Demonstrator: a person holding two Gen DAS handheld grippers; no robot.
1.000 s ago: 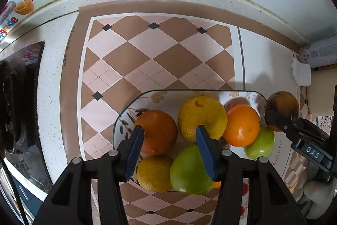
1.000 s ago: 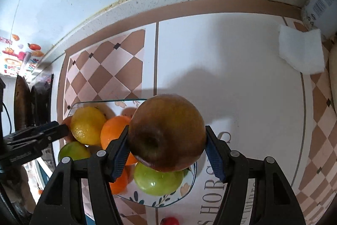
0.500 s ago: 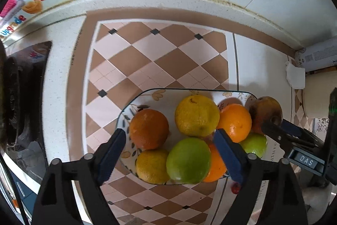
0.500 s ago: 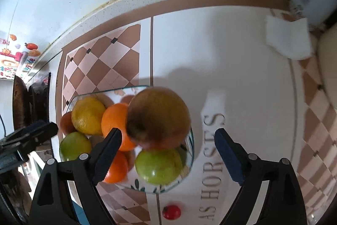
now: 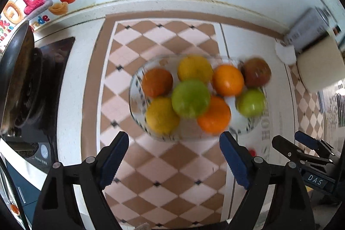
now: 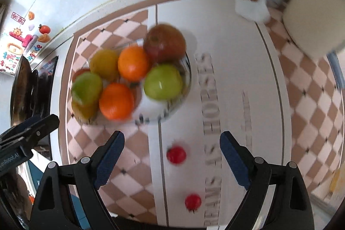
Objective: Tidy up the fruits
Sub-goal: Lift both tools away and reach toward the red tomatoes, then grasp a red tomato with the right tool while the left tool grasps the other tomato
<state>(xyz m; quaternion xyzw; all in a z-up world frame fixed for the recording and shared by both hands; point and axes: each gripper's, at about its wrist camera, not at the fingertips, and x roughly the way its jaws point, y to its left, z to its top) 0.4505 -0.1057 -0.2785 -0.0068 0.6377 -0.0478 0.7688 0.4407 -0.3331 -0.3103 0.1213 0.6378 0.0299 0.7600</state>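
A glass bowl (image 5: 134, 83) on the patterned mat holds several fruits: oranges, yellow citrus, two green apples (image 5: 190, 98) (image 5: 251, 102) and a brown-red apple (image 5: 256, 72) at its right end. My left gripper (image 5: 172, 150) hangs open above and in front of the bowl, nothing between its blue pads. The right wrist view shows the same bowl (image 6: 151, 115) and brown-red apple (image 6: 165, 43). My right gripper (image 6: 172, 139) is open and empty too. Two small red tomatoes (image 6: 176, 154) (image 6: 193, 202) lie on the mat beneath it.
A stove with a dark pan (image 5: 19, 79) stands at the left. A white tissue (image 5: 284, 53), a printed box (image 5: 306, 33) and a cream container (image 5: 319, 66) sit at the back right. Colourful stickers are on the wall.
Both grippers opened wide and drew back and up from the bowl. The right one let go of the brown-red apple, which now rests at the bowl's right end. The left came off the green apple.
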